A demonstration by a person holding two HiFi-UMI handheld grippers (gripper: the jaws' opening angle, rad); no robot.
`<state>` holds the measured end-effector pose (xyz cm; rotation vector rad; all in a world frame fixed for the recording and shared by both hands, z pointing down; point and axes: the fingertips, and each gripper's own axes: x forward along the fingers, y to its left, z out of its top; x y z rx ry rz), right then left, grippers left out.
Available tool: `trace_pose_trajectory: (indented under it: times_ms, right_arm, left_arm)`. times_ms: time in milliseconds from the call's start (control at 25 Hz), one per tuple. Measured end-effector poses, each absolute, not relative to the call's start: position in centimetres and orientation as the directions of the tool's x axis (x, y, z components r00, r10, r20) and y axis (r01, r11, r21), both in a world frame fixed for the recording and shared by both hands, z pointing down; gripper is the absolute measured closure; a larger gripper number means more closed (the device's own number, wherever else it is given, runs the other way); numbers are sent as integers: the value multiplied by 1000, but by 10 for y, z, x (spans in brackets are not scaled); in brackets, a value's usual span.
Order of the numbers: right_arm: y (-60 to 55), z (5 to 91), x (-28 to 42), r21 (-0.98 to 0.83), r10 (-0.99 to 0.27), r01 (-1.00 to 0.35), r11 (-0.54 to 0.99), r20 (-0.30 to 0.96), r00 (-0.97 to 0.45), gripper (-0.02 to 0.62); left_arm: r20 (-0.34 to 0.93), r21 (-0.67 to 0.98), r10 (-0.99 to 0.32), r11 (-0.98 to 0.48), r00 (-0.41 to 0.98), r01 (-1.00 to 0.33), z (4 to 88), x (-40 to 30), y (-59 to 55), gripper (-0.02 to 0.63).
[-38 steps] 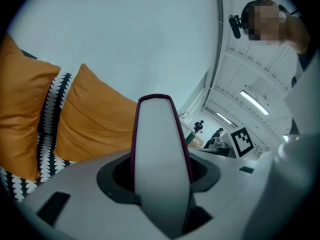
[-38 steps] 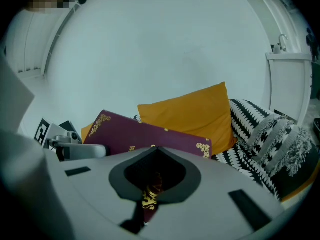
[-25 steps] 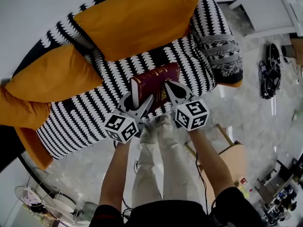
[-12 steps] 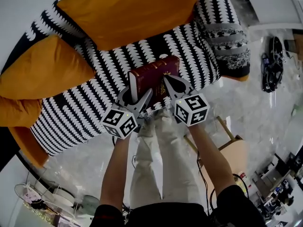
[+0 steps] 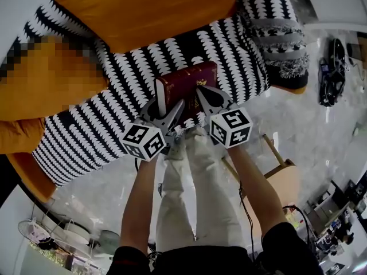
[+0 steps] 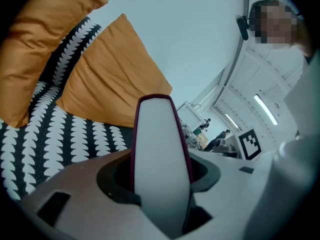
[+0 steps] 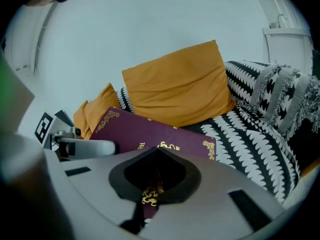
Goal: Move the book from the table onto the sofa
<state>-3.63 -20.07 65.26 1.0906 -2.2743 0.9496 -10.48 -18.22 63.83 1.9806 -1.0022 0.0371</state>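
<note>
A maroon book (image 5: 186, 87) with gold print hangs over the front of the black-and-white sofa seat (image 5: 114, 125), held from the near side by both grippers. My left gripper (image 5: 164, 110) is shut on the book's left end; in the left gripper view the white page edge (image 6: 160, 149) stands upright between its jaws (image 6: 161, 186). My right gripper (image 5: 202, 98) is shut on the cover's near edge, and the gold-decorated cover (image 7: 150, 131) spreads out beyond its jaws (image 7: 150, 196). Whether the book touches the seat cannot be told.
Orange cushions (image 5: 149, 10) lean on the sofa back, also seen as cushions (image 7: 180, 84) behind the book. A grey fringed throw (image 5: 281, 44) covers the right arm. A wooden stool (image 5: 281, 182) and dark shoes (image 5: 330, 76) are on the marble floor. The person's legs (image 5: 195, 199) stand at the sofa front.
Both grippers have sunk with the book toward the sofa seat, which now fills more of the head view. Both grips look unchanged.
</note>
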Motion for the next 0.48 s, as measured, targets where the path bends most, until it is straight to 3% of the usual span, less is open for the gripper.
trace_pose_trajectory:
  times_ms: [480]
  right_arm:
    - [-194, 676, -24, -395, -494, -811, 431, 649, -578, 578]
  left_arm:
    - [406, 710, -614, -255, 677, -656, 662, -92, -176, 367]
